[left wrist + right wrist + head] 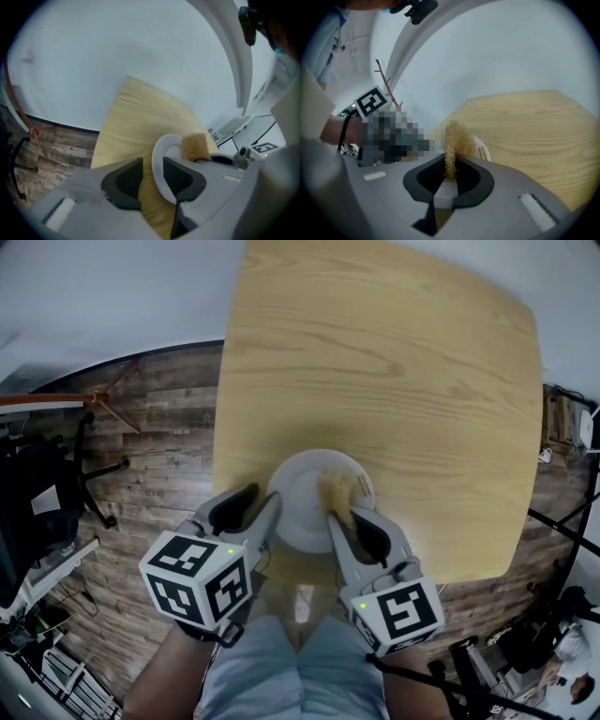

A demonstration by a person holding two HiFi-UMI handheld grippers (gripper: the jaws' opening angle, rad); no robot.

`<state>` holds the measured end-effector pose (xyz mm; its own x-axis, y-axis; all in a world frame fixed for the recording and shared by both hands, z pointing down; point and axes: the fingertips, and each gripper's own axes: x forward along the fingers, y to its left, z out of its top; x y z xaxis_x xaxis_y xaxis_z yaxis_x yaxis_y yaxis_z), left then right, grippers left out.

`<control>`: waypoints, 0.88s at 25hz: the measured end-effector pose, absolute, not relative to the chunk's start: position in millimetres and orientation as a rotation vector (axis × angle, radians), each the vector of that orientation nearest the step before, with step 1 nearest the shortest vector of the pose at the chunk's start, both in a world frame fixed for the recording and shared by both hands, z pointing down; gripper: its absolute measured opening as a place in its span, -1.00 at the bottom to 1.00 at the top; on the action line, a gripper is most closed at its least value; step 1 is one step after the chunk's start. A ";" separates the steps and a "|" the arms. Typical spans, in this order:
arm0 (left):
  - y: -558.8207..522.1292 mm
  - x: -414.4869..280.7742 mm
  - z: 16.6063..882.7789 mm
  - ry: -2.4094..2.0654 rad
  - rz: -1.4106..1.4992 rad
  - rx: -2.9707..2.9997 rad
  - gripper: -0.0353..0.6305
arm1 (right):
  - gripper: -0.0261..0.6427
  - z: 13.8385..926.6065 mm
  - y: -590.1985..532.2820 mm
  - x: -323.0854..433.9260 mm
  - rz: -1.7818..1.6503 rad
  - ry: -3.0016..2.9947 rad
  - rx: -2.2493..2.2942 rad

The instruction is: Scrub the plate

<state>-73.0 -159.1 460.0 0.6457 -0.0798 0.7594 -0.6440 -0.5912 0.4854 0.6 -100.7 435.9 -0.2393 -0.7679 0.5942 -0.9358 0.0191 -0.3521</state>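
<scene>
Head view puts your left gripper [255,510] at about 8 o'clock of the plate [302,491], and its own view shows why it sits there. The two jaws stand spread with the plate's rim in the gap between them. Bare wood shows between the left pad and the rim, so nothing is clamping the plate right now. That placement reads as a brace for the dish. I'd judge you need to close on the rim before you lean on it, or the plate may skate across the smooth table [375,362]. The plate itself lies at the table's 6 o'clock edge, right in front of you, where both tools can reach it. Over its surface, toward 2 o'clock of its middle, sits the tan fibrous scrub pad [336,491]; whether it is pressing on the dish I can't tell. Your right gripper [356,519] comes in from 5 o'clock with its jaws pinched tight on the lower end of that pad. Most of the pad sticks out past the tips, so the fibres, not the plastic, meet the dish. How clean the plate is I can't make out.
</scene>
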 end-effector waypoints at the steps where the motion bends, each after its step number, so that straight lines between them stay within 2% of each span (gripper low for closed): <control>1: -155.3 -70.6 459.9 -0.542 0.897 2.057 -0.45 | -0.79 436.1 -100.8 0.3 1.032 -2.060 1.766; 8: -149.8 -67.7 461.8 -0.550 0.923 2.056 -0.45 | -0.79 435.2 -100.0 -1.9 1.041 -2.083 1.740; 10: -150.9 -66.7 461.4 -0.559 0.904 2.047 -0.53 | -0.79 435.5 -100.1 -2.3 1.039 -2.084 1.735; 11: -152.1 -66.4 460.3 -0.565 0.889 2.042 -0.64 | -0.79 435.8 -100.3 -2.8 1.043 -2.087 1.730; 22: -154.7 -56.6 437.2 -0.560 0.849 2.103 -0.71 | -0.79 430.0 -102.6 15.8 1.072 -2.013 1.685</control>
<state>-56.6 -154.7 437.2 0.6792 -0.1034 0.7266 -0.6273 -0.5956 0.5017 15.8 -102.6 430.0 -0.2637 -0.7103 0.6527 -0.9379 0.0308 -0.3455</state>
